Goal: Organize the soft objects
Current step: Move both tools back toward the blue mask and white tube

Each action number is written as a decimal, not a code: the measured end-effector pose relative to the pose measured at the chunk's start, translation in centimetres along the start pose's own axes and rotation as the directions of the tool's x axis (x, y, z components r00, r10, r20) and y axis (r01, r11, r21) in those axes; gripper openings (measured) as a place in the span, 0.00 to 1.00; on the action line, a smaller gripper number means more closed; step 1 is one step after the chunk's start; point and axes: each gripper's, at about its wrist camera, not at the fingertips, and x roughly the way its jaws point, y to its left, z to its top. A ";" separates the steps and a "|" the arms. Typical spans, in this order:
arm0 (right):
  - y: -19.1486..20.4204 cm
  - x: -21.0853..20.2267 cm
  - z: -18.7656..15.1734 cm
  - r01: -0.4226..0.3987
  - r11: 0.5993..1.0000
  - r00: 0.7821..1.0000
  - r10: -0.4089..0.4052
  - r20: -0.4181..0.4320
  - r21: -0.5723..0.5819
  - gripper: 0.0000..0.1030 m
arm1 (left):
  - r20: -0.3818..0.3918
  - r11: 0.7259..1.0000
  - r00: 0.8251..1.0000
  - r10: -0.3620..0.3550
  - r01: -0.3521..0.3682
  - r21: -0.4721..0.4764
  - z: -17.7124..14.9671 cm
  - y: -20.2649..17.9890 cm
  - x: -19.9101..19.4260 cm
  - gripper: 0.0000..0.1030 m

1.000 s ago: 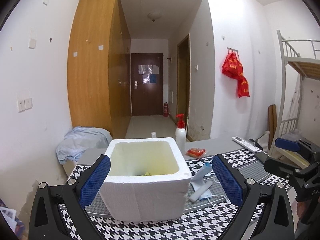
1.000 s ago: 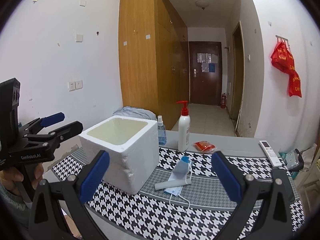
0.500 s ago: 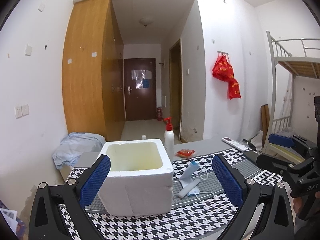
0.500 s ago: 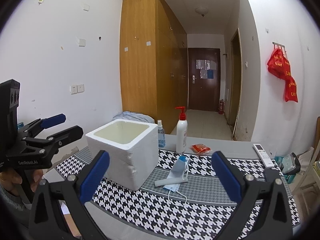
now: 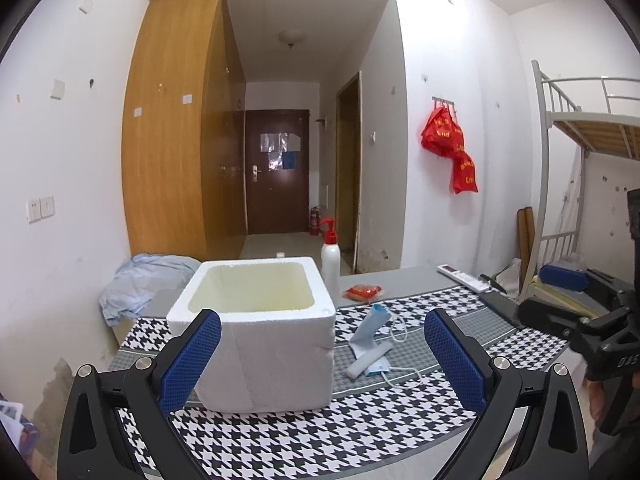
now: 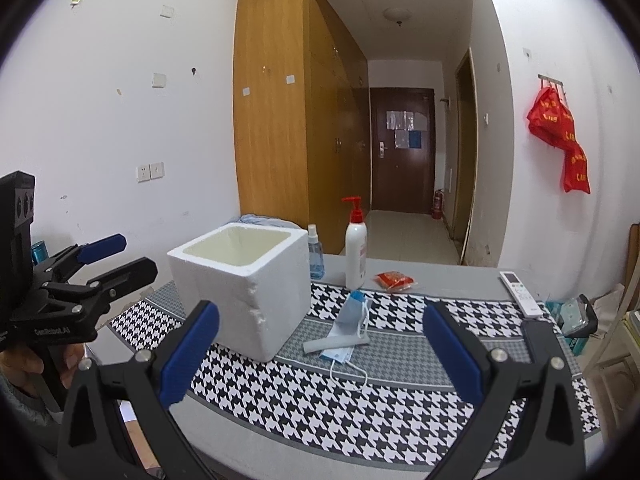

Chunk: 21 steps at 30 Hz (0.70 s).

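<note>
Both grippers hover level above the near table edge, left gripper (image 5: 322,354) before the foam box (image 5: 256,332), right gripper (image 6: 320,350) facing the masks (image 6: 345,334); each has pulled back from the table since a second ago, so the box looks smaller. Jaws on both spread wide, empty, touching nothing. Masks and a white roll (image 6: 334,343) lie on the checked mat (image 6: 360,408) just right of the box; farther back a pump bottle (image 6: 355,254) and red packet (image 6: 394,280).
</note>
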 end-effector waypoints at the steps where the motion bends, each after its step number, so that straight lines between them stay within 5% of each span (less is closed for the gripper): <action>1: -0.1 0.0 -0.2 -0.004 1.000 1.000 0.004 -0.001 0.001 1.00 | -0.003 1.000 1.000 -0.003 0.003 -0.003 -0.2 0.0 0.1 0.99; 21: -3.0 2.1 -3.1 0.018 0.999 0.997 -0.015 -0.069 0.044 1.00 | -0.050 0.995 0.994 -0.095 0.094 -0.028 -3.1 -1.6 3.1 0.99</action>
